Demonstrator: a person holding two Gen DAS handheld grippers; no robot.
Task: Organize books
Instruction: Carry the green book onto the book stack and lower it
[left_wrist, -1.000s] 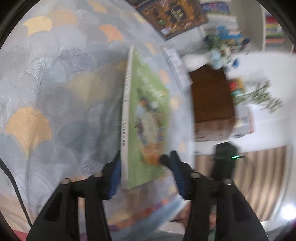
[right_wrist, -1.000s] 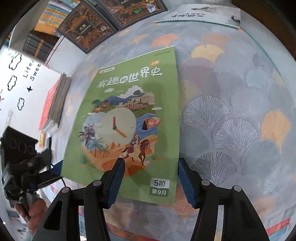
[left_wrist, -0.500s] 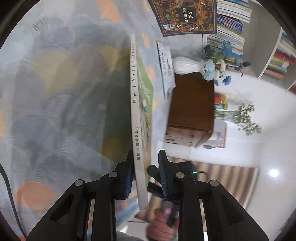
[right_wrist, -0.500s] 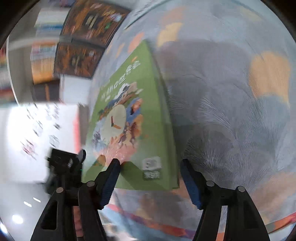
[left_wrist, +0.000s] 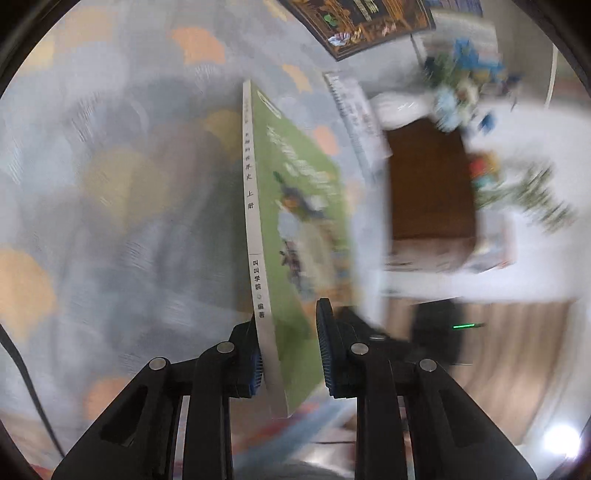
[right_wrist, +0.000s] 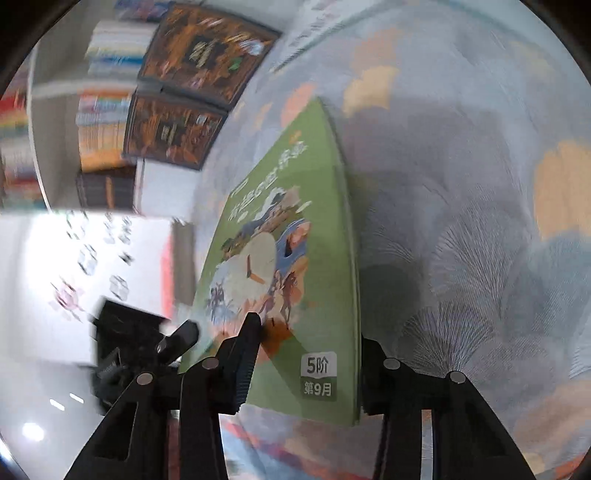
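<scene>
A thin green book (left_wrist: 295, 221) with a clock picture on its cover (right_wrist: 317, 258) stands tilted on edge over the fan-patterned cloth (left_wrist: 110, 184). My left gripper (left_wrist: 290, 354) is shut on its lower corner, one pad on the white spine and the other on the cover. My right gripper (right_wrist: 308, 354) has the book's near end between its closing jaws, one finger lying on the cover and the other against the back edge. The right gripper's black body (left_wrist: 436, 332) shows past the book in the left wrist view. The left one (right_wrist: 125, 339) shows in the right wrist view.
Two dark ornate books (right_wrist: 207, 48) (right_wrist: 170, 133) lie at the cloth's far edge, with a spiral-bound booklet (left_wrist: 354, 114) nearby. A brown cabinet (left_wrist: 428, 184) carries a white vase of flowers (left_wrist: 399, 107). Full bookshelves (right_wrist: 103, 122) stand behind. The views are blurred.
The green book has gone from lying flat to tilted up on edge. My left jaws narrowed onto its spine end. My right jaws widened, then narrowed on the book as the gripper rolled.
</scene>
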